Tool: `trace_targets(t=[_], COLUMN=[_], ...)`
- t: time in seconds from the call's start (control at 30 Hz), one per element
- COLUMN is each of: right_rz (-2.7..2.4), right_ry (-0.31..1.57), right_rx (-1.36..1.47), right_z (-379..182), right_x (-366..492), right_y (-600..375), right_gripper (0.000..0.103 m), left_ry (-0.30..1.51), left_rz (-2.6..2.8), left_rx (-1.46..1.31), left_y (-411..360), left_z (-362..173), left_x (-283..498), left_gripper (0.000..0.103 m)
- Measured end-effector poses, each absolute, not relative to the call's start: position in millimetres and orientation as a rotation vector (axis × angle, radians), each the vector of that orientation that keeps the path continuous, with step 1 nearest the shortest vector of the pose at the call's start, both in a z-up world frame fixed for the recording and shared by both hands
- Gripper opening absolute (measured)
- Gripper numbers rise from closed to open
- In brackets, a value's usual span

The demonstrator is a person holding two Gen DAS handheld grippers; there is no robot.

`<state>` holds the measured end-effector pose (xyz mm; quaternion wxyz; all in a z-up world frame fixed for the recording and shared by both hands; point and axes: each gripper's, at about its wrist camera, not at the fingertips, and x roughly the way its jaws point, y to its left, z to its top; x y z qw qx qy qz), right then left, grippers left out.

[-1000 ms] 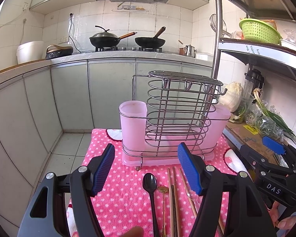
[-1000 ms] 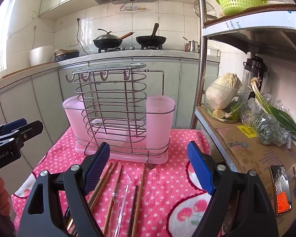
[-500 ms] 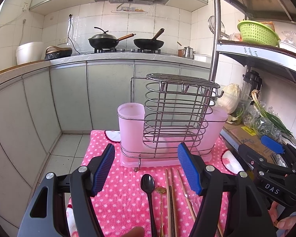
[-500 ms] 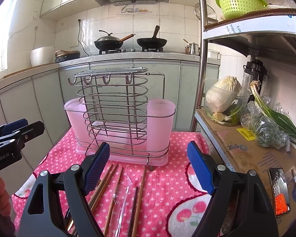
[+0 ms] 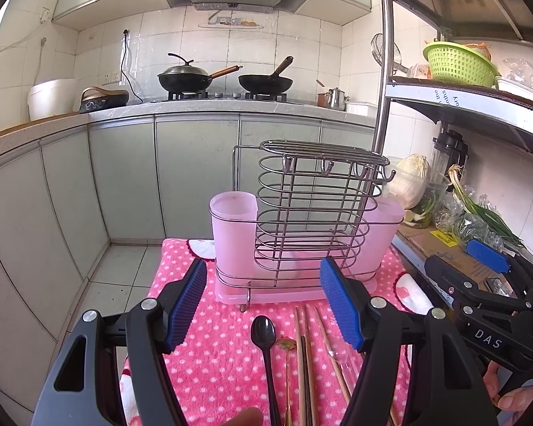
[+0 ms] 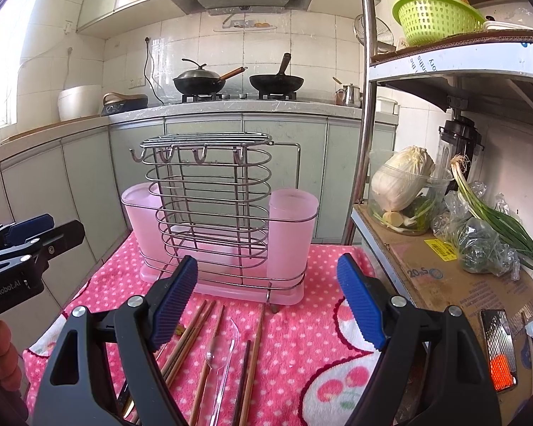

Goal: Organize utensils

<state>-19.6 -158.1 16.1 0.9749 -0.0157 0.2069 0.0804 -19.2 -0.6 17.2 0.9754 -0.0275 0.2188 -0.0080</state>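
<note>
A wire utensil rack (image 5: 312,213) (image 6: 209,213) with pink plastic cups (image 5: 232,234) (image 6: 291,238) at both ends stands on a pink dotted towel (image 5: 224,337) (image 6: 302,337). In front of it lie a black spoon (image 5: 264,340), a gold spoon (image 5: 286,346), several wooden chopsticks (image 5: 303,355) (image 6: 192,330) and a clear plastic spoon (image 6: 222,358). My left gripper (image 5: 263,305) hovers open above the spoons. My right gripper (image 6: 266,301) is open over the chopsticks. Neither holds anything.
A metal shelf post (image 6: 364,135) rises right of the towel. Beside it a cardboard-covered shelf (image 6: 440,277) carries a cabbage bowl (image 6: 401,184), scallions (image 6: 494,220) and a grater (image 6: 499,348). Grey cabinets (image 5: 124,177) and a counter with two woks stand behind.
Both views have tilted down a little and pulled back slightly; the rack sits lower in the left view. Both grippers stay open and the utensils have not moved.
</note>
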Motion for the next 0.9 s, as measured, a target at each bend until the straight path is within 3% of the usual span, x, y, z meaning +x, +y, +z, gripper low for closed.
trace_targets(t=[0.47,0.9], right_rz=[0.163,0.184], right_ry=[0.414,0.605], right_rx=[-0.029,0.066], right_z=[20,-3], right_x=[-23,-5], right_y=[-160,-178], right_gripper=[0.081,0.081], left_ry=[0.438,0.575], left_rz=[-0.014,-0.029], left_rx=[-0.054,-0.072], left_y=[1,20], left_z=[19,2], left_x=[-23,-4], left_gripper=[0.066,0.066])
